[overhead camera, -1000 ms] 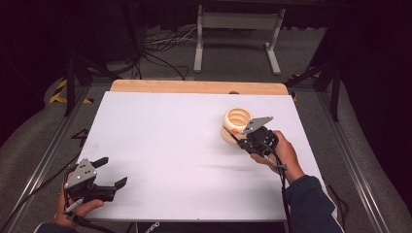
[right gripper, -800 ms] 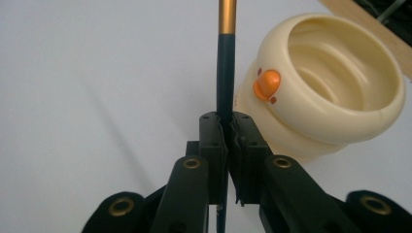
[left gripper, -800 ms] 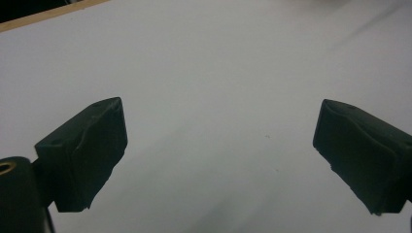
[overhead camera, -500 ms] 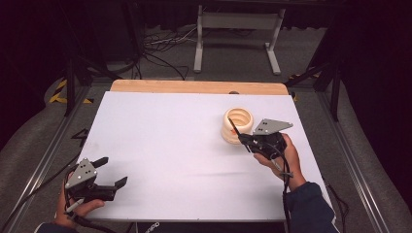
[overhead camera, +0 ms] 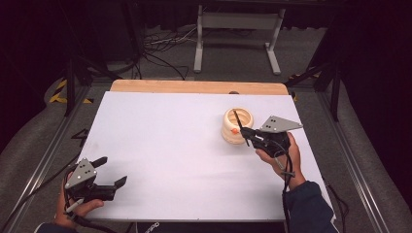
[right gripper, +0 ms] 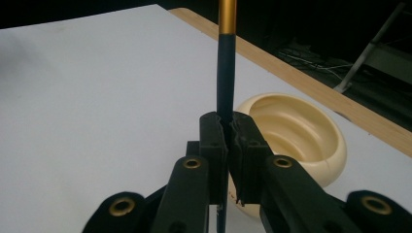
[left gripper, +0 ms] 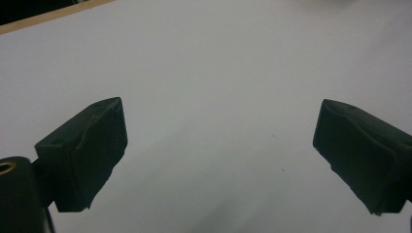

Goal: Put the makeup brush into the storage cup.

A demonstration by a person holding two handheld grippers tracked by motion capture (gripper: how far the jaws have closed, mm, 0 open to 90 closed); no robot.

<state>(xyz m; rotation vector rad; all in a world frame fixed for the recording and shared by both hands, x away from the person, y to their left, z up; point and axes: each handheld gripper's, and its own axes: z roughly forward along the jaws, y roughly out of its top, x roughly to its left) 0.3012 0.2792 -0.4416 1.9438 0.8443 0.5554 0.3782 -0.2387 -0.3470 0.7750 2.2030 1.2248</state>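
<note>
1. Nearest the person: the left hand-held gripper [overhead camera: 109, 172] rests low at the near-left corner of the counter [overhead camera: 165, 145], jaws spread wide with nothing between them. It is well apart from the work and best left parked there.
2. The right hand-held gripper [overhead camera: 247, 132] is clamped on a thin dark stick [right gripper: 225, 68] with a gold band higher up. In the right gripper view the jaws meet tight around the shaft, which stands nearly upright.
3. Just beyond it sits the cream ribbed bowl [overhead camera: 237, 124], on the far-right part of the counter. From above, the stick's top end leans across the bowl's mouth; a small orange bit shows at the bowl's near wall — too small to identify.
4. Judgement: the step looks like placing the stick in the bowl. Bring the lower end over the opening first, lower it inside, then loosen the grip slowly — the bowl is light-looking and could tip or slide if the stick drags its rim.
</note>
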